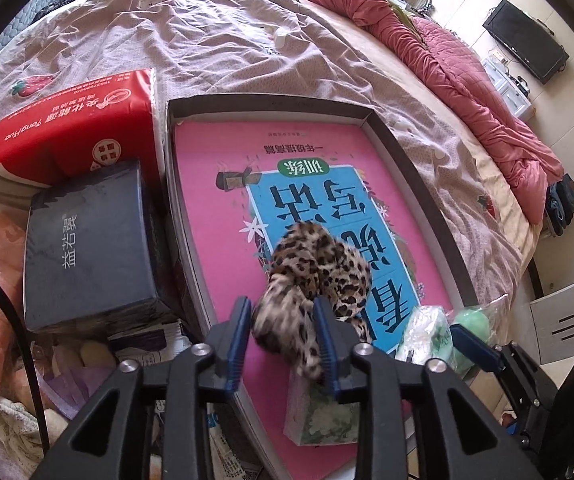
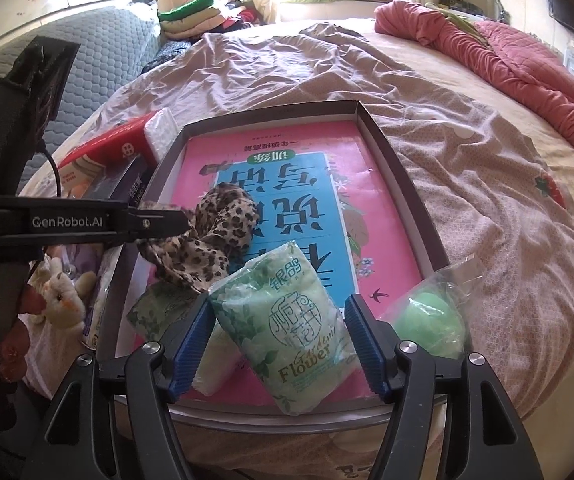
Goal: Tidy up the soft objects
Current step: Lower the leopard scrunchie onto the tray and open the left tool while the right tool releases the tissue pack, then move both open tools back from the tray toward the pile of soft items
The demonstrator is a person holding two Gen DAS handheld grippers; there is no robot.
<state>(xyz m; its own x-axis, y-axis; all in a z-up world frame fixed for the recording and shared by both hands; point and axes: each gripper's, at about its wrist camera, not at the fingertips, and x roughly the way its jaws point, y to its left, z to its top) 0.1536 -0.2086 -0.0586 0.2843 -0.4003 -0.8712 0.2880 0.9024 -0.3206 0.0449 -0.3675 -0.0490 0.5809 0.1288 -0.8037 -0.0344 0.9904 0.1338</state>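
A leopard-print cloth (image 1: 319, 264) (image 2: 215, 232) lies bunched on the pink book inside a shallow grey tray (image 1: 271, 102) (image 2: 403, 168) on the bed. My left gripper (image 1: 281, 304) (image 2: 175, 220) stands over the cloth's near end, which sits loosely between the parted jaws. A green "Flower" tissue pack (image 2: 287, 320) (image 1: 423, 332) lies at the tray's near edge between the fingers of my right gripper (image 2: 277, 304), which do not press on it. A second flower-patterned pack (image 1: 319, 416) (image 2: 151, 312) lies under the cloth's near end.
A green round thing in a clear bag (image 2: 431, 324) lies right of the tray. Left of it stand a red tissue package (image 1: 67, 120) and a dark blue box (image 1: 83, 240), with plush toys (image 2: 59, 292) below. A pink quilt (image 1: 467, 72) runs along the bed's right side.
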